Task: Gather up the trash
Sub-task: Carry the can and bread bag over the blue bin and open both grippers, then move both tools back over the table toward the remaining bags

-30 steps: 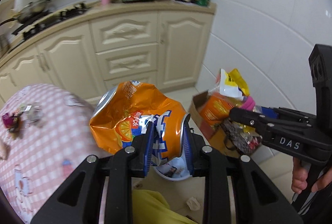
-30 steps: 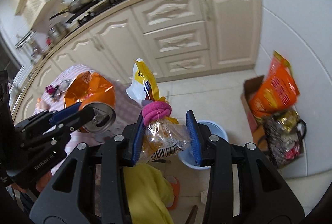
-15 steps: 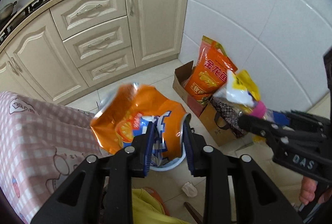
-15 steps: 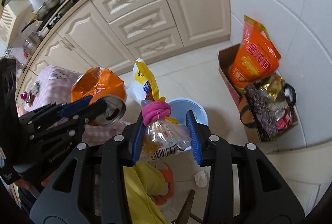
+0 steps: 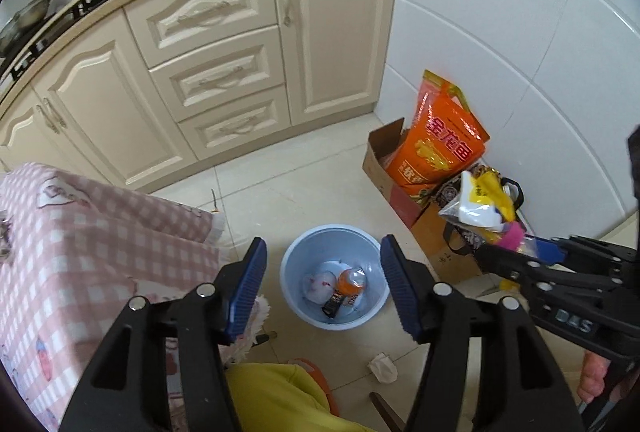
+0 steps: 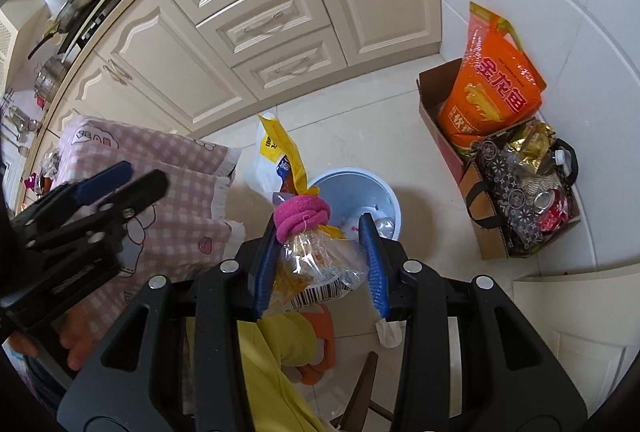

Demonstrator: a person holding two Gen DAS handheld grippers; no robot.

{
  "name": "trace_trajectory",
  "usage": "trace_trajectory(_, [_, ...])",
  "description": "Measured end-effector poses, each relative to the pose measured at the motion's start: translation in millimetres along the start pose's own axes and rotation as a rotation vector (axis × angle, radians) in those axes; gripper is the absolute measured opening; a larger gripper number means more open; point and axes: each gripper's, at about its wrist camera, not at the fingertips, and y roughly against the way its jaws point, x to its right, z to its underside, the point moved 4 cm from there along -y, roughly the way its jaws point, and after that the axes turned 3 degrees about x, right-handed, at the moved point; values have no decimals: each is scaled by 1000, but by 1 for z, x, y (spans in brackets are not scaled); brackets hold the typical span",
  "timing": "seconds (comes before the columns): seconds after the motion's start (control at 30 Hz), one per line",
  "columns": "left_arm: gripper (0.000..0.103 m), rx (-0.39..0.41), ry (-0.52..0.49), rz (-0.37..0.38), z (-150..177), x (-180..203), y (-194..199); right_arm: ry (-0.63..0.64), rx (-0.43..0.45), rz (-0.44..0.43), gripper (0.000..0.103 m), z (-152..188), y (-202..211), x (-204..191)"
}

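Note:
A light blue bin (image 5: 334, 278) stands on the floor straight below my left gripper (image 5: 322, 286), whose jaws are opening with nothing between them. The crushed orange can (image 5: 352, 279) lies inside the bin beside a white wad and a dark wrapper. My right gripper (image 6: 320, 262) is shut on a clear snack bag (image 6: 316, 272) tied with a pink band (image 6: 302, 218), a yellow-white wrapper (image 6: 276, 147) sticking up from it. That bag hangs above the bin's (image 6: 360, 183) near rim. In the left wrist view the right gripper (image 5: 520, 252) and its bag (image 5: 480, 205) come in from the right.
A pink checked tablecloth (image 5: 80, 244) hangs on the left. Cream cabinets (image 5: 224, 71) run behind. A cardboard box (image 5: 394, 167) with an orange bag (image 5: 440, 143) and a dark bag of rubbish (image 6: 520, 191) stand right of the bin. A crumpled tissue (image 5: 382, 366) lies on the floor; yellow fabric (image 5: 276, 396) is below.
My left gripper's jaws have spread and the orange can has dropped from them into the blue bin. Both grippers have sunk toward the floor; the right one still grips its bag.

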Motion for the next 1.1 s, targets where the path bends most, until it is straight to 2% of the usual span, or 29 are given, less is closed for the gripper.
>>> trace_trajectory(0.17, [59, 33, 22, -21, 1, -14, 22, 24, -43, -13, 41, -6, -16, -14])
trace_trajectory(0.27, [59, 44, 43, -35, 2, -24, 32, 14, -54, -22, 78, -12, -20, -23])
trace_trajectory(0.37, [60, 52, 55, -44, 4, -31, 39, -19, -22, -31, 78, -18, -16, -26])
trace_trajectory(0.7, [61, 76, 82, -64, 14, -44, 55, 45, -49, -25, 78, -5, -10, -52])
trace_trajectory(0.87, [64, 112, 86, -49, 18, -47, 74, 75, -40, -35, 79, 0, 1, -69])
trace_trajectory(1.1, [68, 160, 133, -73, 29, -68, 102, 130, -14, -72, 79, 6, 17, -102])
